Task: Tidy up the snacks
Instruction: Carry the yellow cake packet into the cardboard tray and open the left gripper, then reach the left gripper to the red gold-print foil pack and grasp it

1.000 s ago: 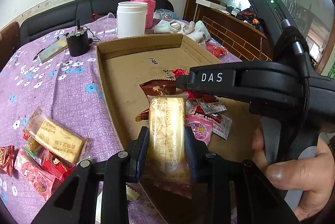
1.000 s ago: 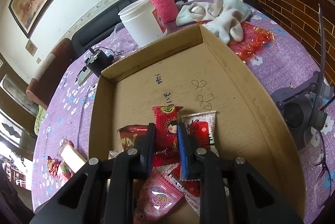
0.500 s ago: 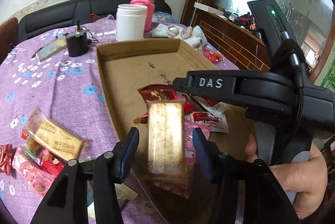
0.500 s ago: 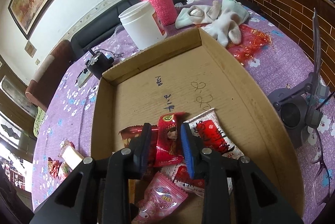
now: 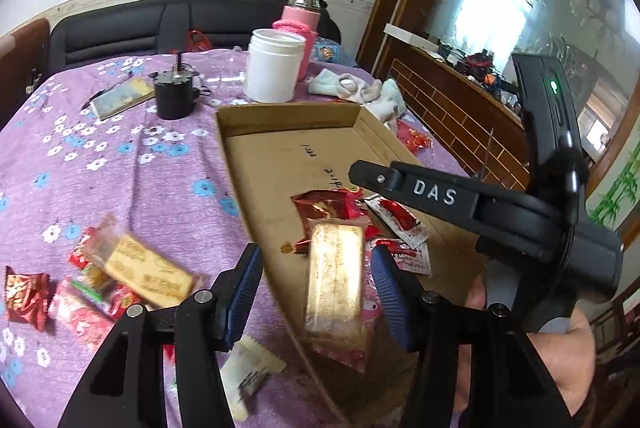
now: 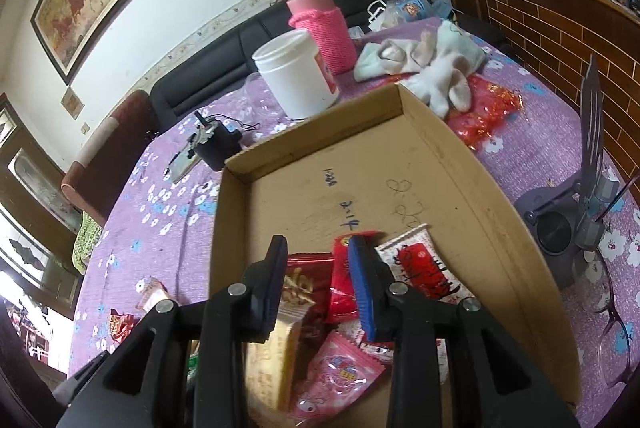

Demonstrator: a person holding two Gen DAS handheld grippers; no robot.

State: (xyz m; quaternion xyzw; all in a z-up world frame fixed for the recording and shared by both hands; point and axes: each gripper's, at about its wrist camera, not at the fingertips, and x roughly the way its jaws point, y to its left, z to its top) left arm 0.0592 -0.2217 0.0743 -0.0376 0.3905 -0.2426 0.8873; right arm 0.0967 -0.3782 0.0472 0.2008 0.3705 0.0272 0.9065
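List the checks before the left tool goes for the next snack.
1. Left tool clear of wafer pack: ok, pads stand apart from it.
2. Wafer pack inside cardboard box: ok.
3. Right tool free of red packet: ok, jaws opening, packet lies loose between them.
4. All snacks boxed: not ok, biscuit pack and others lie on the cloth.
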